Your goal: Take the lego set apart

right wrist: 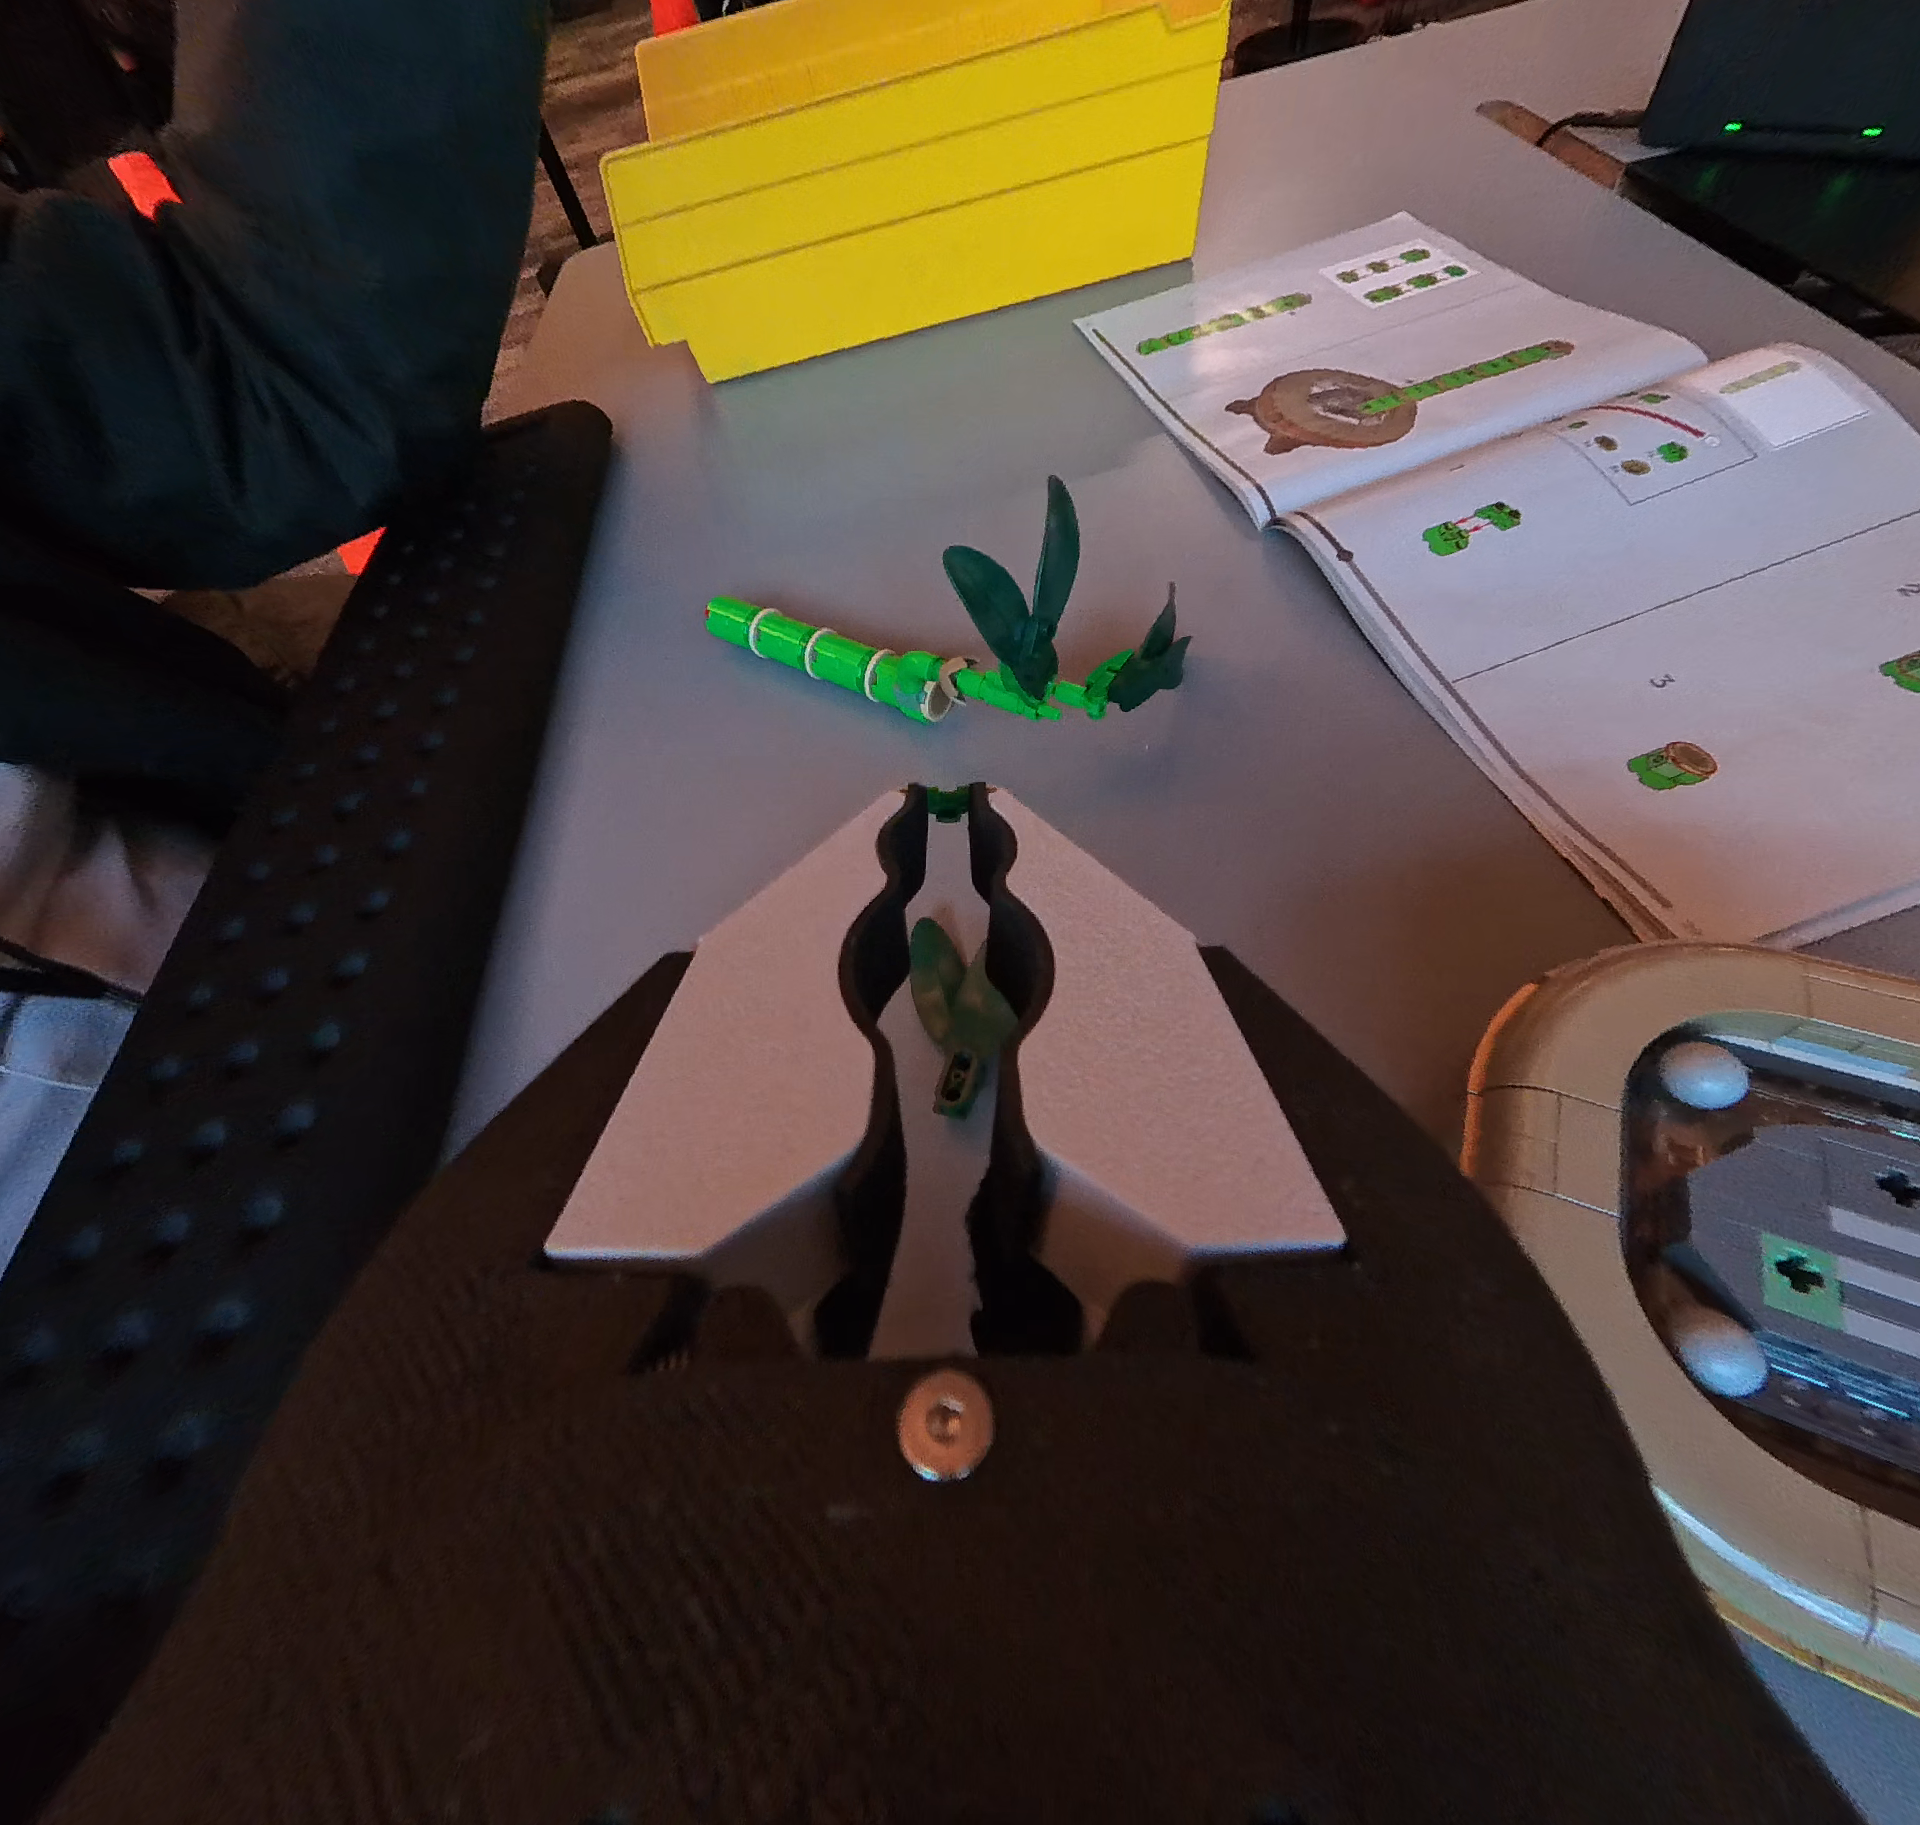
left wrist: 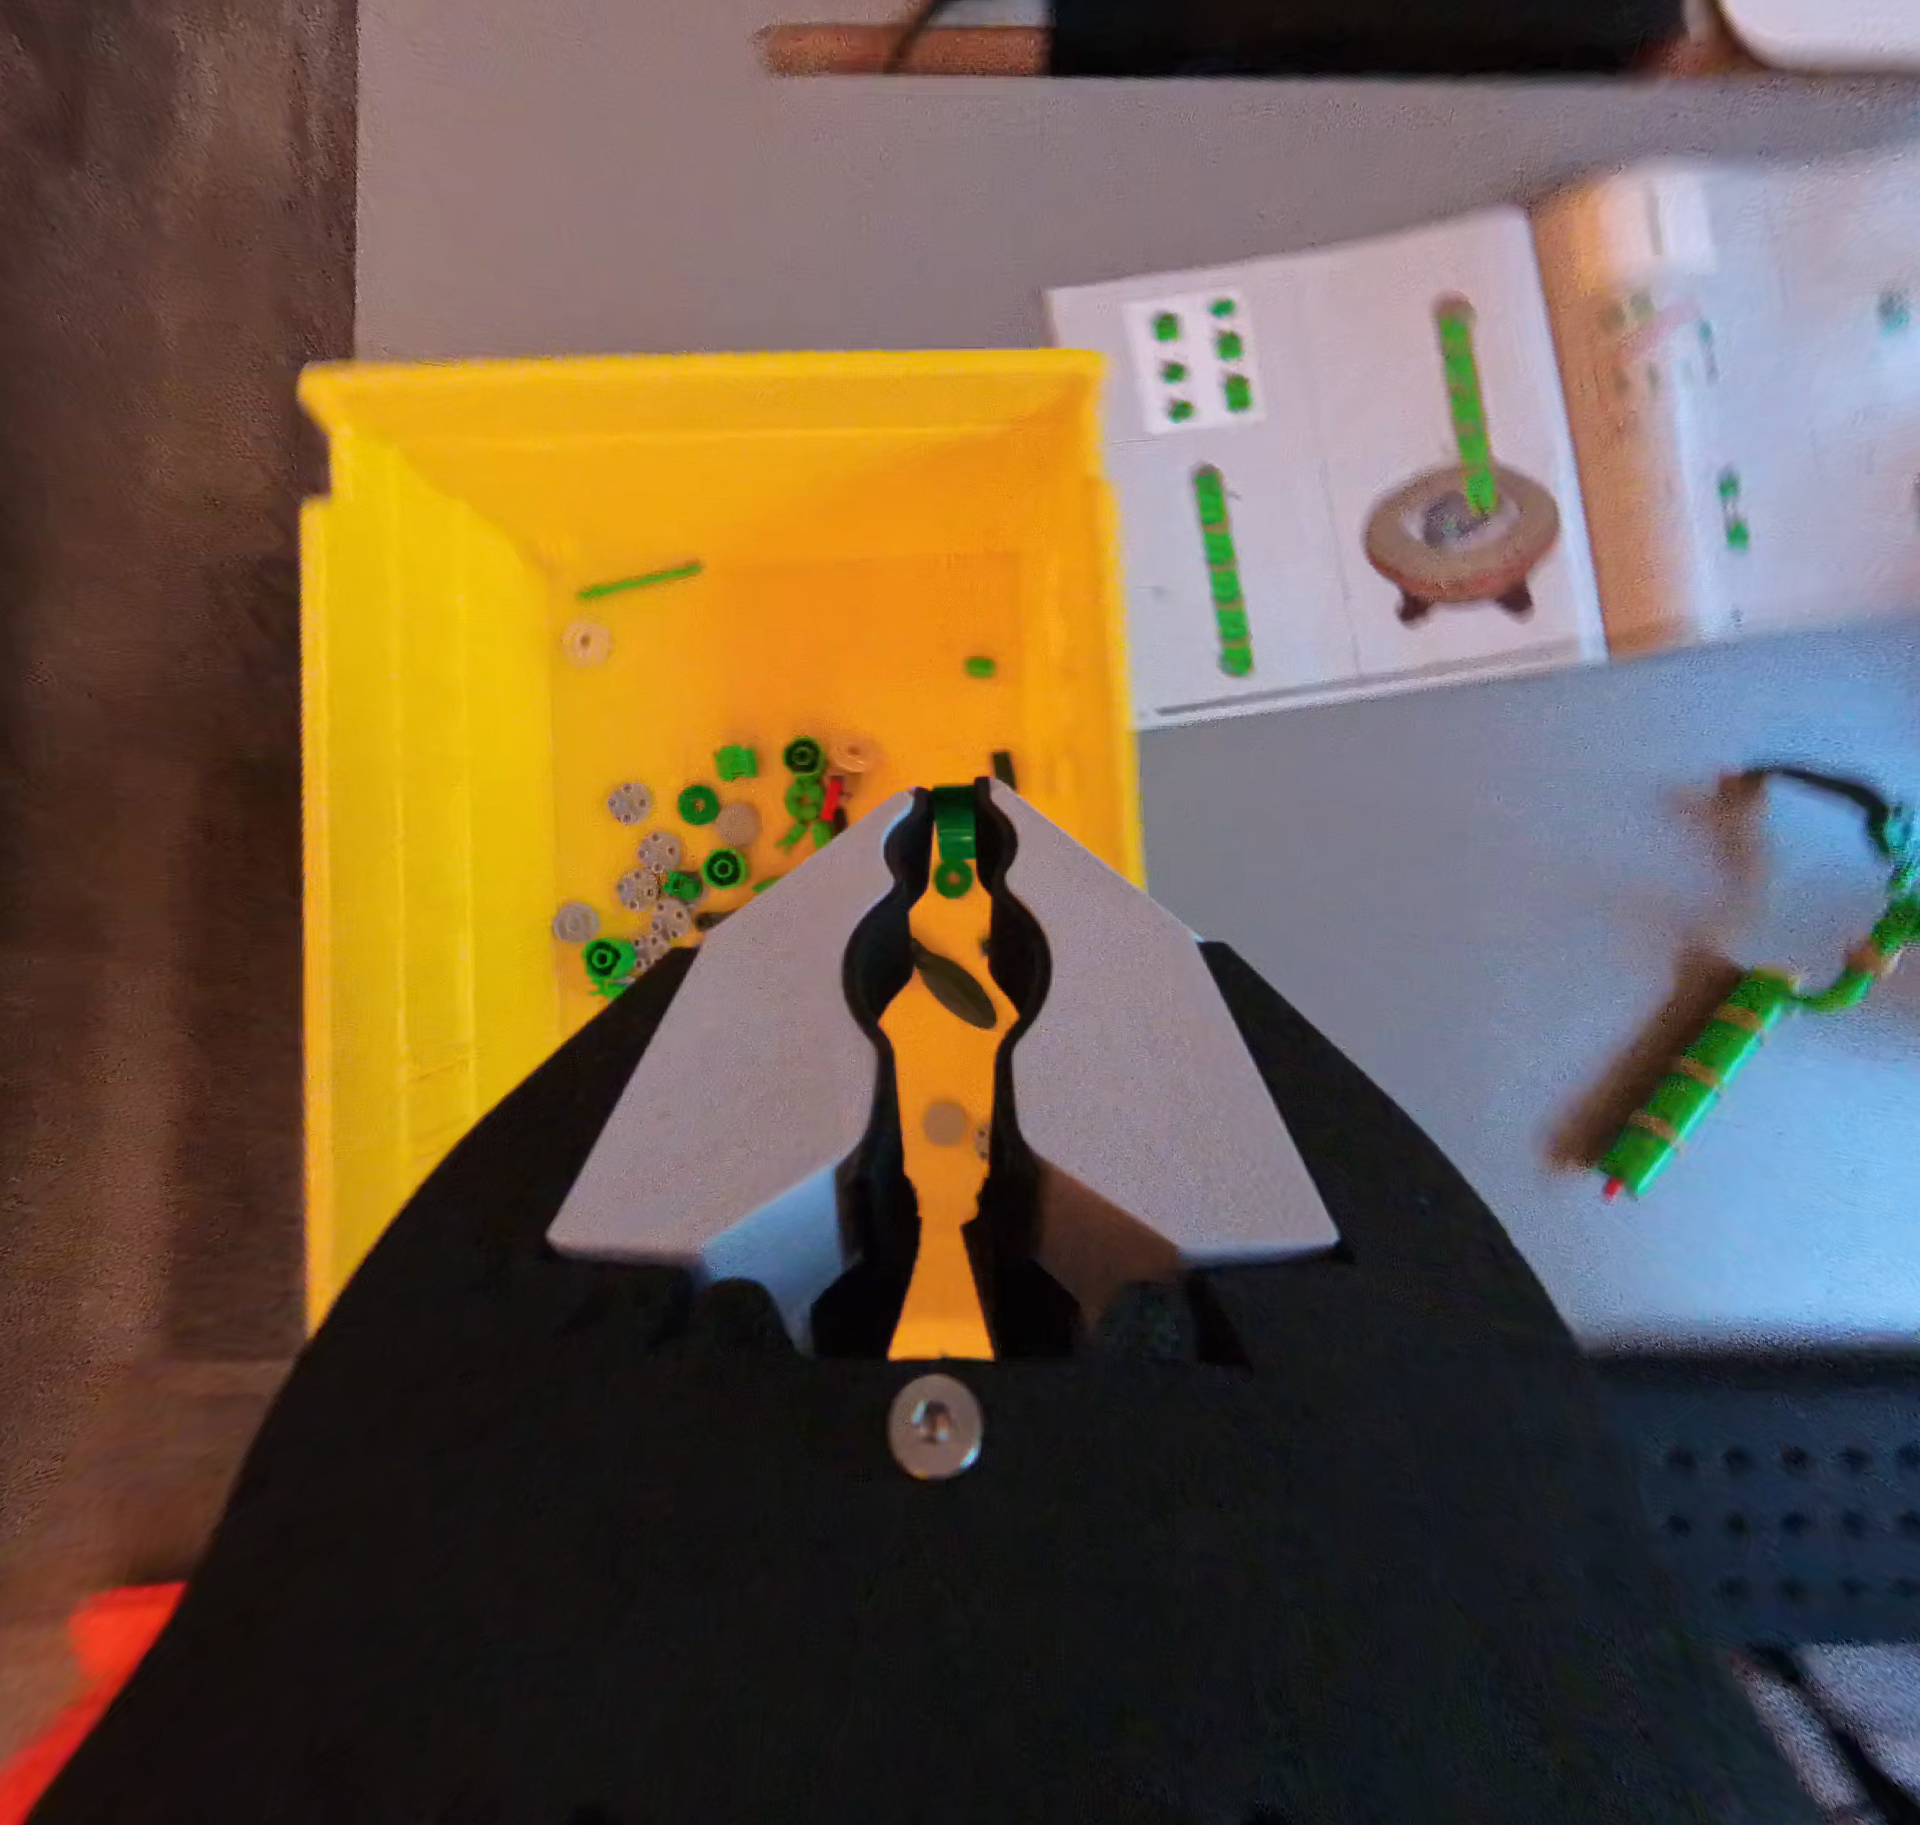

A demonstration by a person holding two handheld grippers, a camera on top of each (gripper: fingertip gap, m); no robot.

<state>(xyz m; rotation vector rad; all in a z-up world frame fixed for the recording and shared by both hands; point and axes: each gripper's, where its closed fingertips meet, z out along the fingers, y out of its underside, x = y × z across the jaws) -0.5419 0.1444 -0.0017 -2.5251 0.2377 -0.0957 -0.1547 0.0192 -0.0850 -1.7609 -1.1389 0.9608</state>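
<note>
My left gripper [left wrist: 952, 801] is shut on a small green lego piece [left wrist: 952, 819] and hangs over the yellow bin [left wrist: 416, 736], which holds several loose green and grey pieces [left wrist: 675, 861]. My right gripper [right wrist: 943, 796] is shut on a small green lego piece [right wrist: 943, 801] just above the grey table. A leaf piece [right wrist: 961, 1006] lies on the table under its fingers. The green bamboo stalk [right wrist: 821, 655] with dark leaves [right wrist: 1023, 591] lies on the table ahead of the right gripper. It also shows in the left wrist view [left wrist: 1714, 1048].
An open instruction booklet [right wrist: 1558, 549] lies at the right; it shows in the left wrist view [left wrist: 1340, 466] beside the bin. A tan lego pot base [right wrist: 1558, 1069] sits at the near right. A black perforated board [right wrist: 312, 892] and a person's dark sleeve [right wrist: 260, 269] are at left. Spacing between my two grippers at the tips: around 40 centimeters. The green bamboo stalk [right wrist: 821, 655] is about 15 centimeters from my right fingertips and 35 centimeters from my left. It turns up in the left wrist view [left wrist: 1738, 1074] as well.
</note>
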